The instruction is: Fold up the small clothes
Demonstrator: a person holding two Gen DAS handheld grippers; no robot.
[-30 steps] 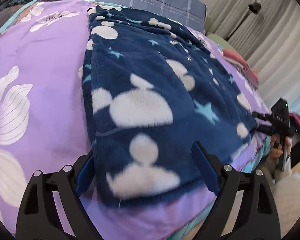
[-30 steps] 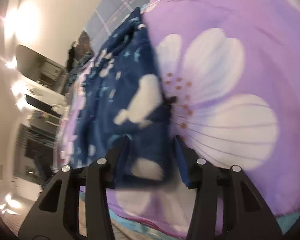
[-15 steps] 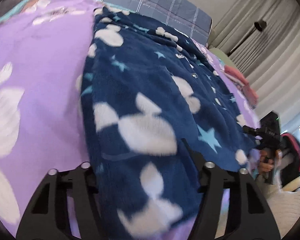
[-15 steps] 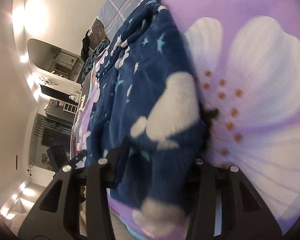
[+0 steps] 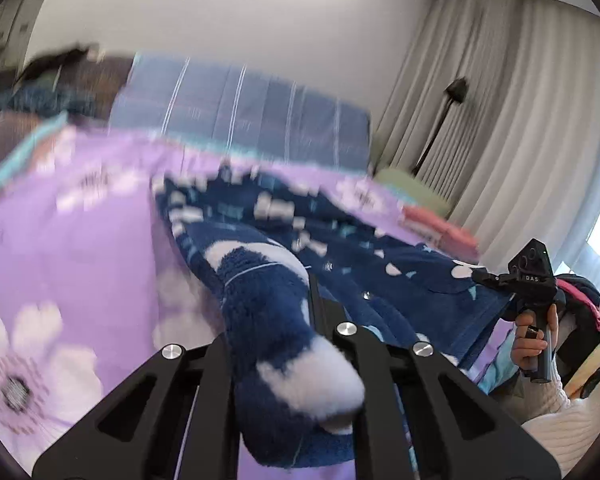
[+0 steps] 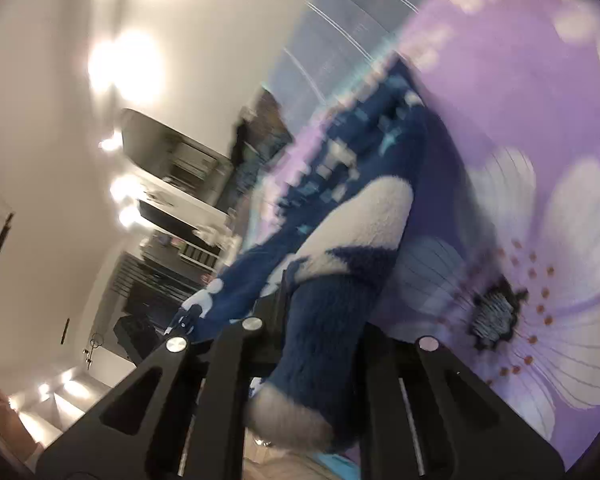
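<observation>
1. Two grippers each clamp one near corner of the navy fleece garment point(image 5: 340, 248), a star-and-white-blob print piece that lies lengthwise on the purple floral bedspread point(image 5: 80, 248), its far end toward the blue plaid pillow point(image 5: 240, 116).
2. The left gripper point(image 5: 288, 328) has its fingers pressed together on a thick bunch of the hem; the right gripper point(image 6: 320, 332) is likewise shut on the other corner, fleece bulging out below the fingers.
3. The step in hand looks like carrying the near hem up and over toward the far end. To do it well, I would keep both corners level with each other and the hem taut between them, so the fold line falls straight across.
4. Lay the hem down edge to edge before letting go; bulky fleece tends to spring back.
5. Readable writing: only "DAS" on the right gripper's body, seen from the left wrist view point(image 5: 532, 278). No label shows on the garment.
</observation>
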